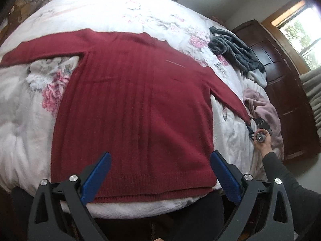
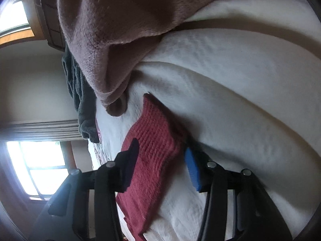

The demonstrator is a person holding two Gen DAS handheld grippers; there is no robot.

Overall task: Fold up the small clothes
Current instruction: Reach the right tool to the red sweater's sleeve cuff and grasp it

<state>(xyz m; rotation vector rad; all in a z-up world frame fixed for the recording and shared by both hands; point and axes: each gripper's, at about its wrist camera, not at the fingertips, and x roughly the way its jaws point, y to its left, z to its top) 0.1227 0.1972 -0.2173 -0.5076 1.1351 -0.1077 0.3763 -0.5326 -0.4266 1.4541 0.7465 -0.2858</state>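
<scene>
A dark red knit sweater (image 1: 136, 100) lies flat on the floral quilt (image 1: 30, 110), sleeves spread to both sides. My left gripper (image 1: 160, 170) hovers open over the hem, its blue fingers (image 1: 96, 176) wide apart and holding nothing. At the right sleeve's cuff (image 1: 247, 118) a hand (image 1: 264, 142) holds my right gripper (image 1: 251, 127). In the right wrist view, rolled sideways, that gripper (image 2: 162, 164) straddles the red cuff (image 2: 156, 132). One finger is over the knit and the other against the quilt (image 2: 230, 100), with a gap still showing between them.
A dark grey fleece garment (image 1: 234, 48) and a pink one (image 1: 262, 108) lie bunched at the bed's right edge, the pink one (image 2: 112, 40) just beyond the cuff. A dark wooden cabinet (image 1: 280, 70) stands past that edge. The bed's near edge runs below the hem.
</scene>
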